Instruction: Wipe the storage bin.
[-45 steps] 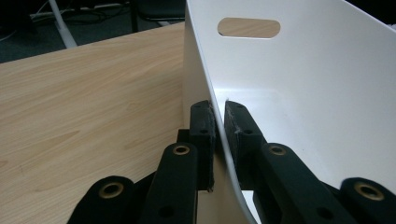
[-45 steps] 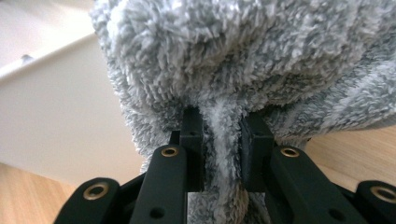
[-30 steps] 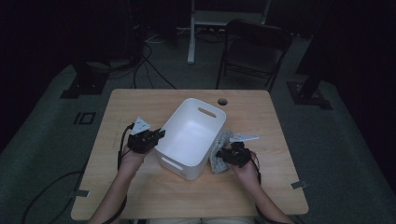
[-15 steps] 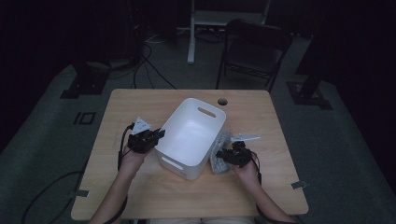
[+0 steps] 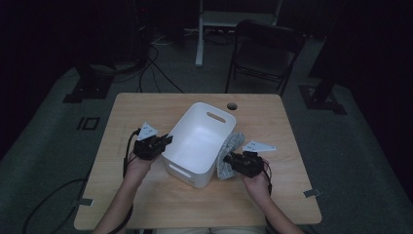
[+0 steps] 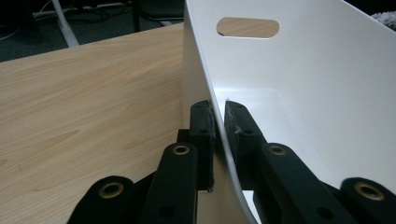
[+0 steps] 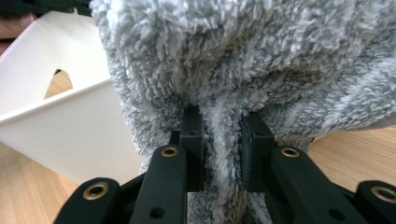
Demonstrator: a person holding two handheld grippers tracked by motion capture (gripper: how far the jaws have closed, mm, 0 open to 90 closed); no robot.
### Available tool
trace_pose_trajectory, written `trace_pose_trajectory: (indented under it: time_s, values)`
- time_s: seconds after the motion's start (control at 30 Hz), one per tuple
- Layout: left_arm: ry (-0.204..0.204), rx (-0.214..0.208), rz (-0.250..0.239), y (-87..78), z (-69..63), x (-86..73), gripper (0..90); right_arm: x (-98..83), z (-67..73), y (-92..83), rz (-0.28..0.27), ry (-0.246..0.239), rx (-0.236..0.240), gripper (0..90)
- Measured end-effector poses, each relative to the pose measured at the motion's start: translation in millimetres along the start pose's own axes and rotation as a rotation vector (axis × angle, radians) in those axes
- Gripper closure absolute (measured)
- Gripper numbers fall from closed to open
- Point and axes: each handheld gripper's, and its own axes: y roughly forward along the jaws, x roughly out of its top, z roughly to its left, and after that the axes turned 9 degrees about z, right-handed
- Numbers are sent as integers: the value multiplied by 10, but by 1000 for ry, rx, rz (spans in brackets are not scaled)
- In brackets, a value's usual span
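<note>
- High view, frame centre: a white bin (image 5: 199, 141) sits on the bench (image 5: 146, 109).
- Left gripper (image 6: 219, 122) has its jaws clamped on the bin's wall (lower middle of its view).
- Right gripper (image 7: 219, 135) pinches a grey towel (image 7: 243, 60) beside the bin.

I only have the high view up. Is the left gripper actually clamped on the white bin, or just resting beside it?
Observer: Clamped. In the left gripper view the left gripper has one pad outside and one inside the side wall of the white bin, pressing on the wall.
Operator: And the right one, does it have the grey thing?
Observer: Yes. The right gripper is shut on a fold of the fluffy grey towel; pile bulges above the pads.
Operator: Is the towel inside the bin yet?
Observer: No. In the right gripper view it hangs outside the bin, against its outer wall, over the wooden table.
</note>
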Motion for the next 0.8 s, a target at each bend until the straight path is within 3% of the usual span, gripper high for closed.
trace_pose_trajectory:
  time_s: [0.6, 0.8]
  values:
    - [0, 2, 0, 2, -5, 1, 821, -130, -111, 203, 124, 9, -1, 744]
    - [-4, 5, -1, 3, -10, 1, 821, -165, -147, 254, 135, 31, 1, 743]
